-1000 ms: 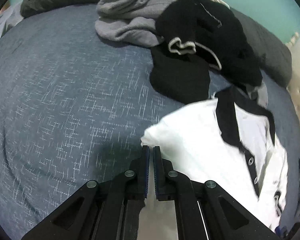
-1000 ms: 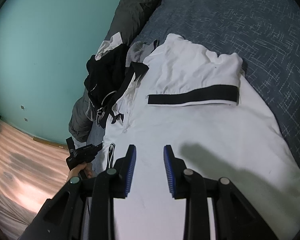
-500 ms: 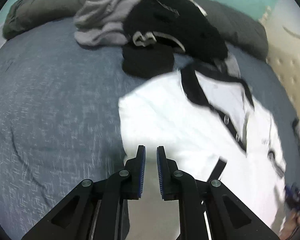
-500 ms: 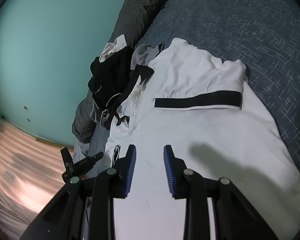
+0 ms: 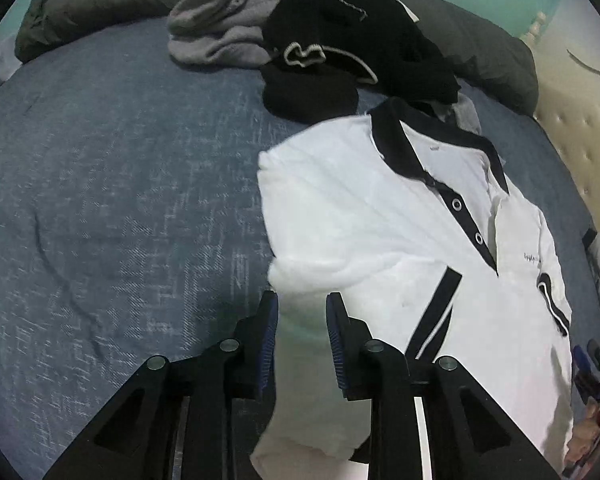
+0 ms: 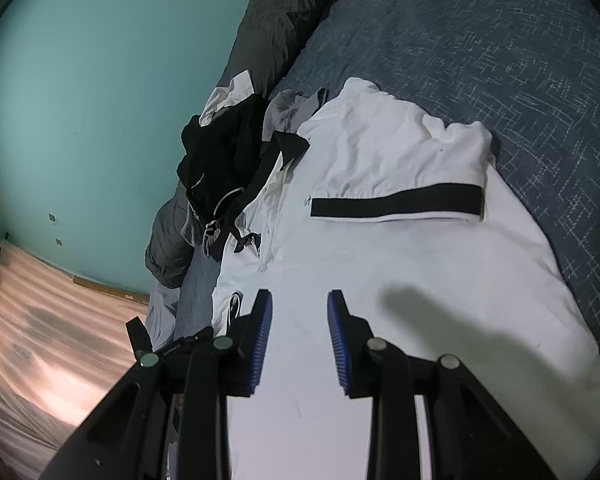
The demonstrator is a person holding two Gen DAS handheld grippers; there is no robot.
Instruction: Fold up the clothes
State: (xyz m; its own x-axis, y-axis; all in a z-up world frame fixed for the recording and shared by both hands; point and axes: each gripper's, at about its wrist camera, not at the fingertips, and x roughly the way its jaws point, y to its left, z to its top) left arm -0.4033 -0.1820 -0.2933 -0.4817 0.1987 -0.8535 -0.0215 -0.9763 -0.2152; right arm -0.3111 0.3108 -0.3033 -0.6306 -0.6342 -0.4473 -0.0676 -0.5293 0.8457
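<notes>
A white polo shirt (image 5: 372, 232) with a black collar and black sleeve band lies flat on the blue bedspread (image 5: 112, 184). One sleeve is folded in across its chest; the band shows in the right wrist view (image 6: 396, 204). My left gripper (image 5: 301, 304) is open and empty, just above the shirt's folded side edge. My right gripper (image 6: 299, 300) is open and empty, over the shirt's lower body (image 6: 380, 280).
A pile of black (image 5: 352, 44) and grey clothes (image 5: 224, 28) lies beyond the shirt's collar. Dark grey pillows (image 5: 92, 4) line the teal wall (image 6: 100, 80). The bed's edge and the mattress side (image 5: 572, 108) run along the shirt's far side.
My left gripper has opened, let go of the sleeve it carried over the shirt, and drawn back. My right gripper has stayed open and barely moved.
</notes>
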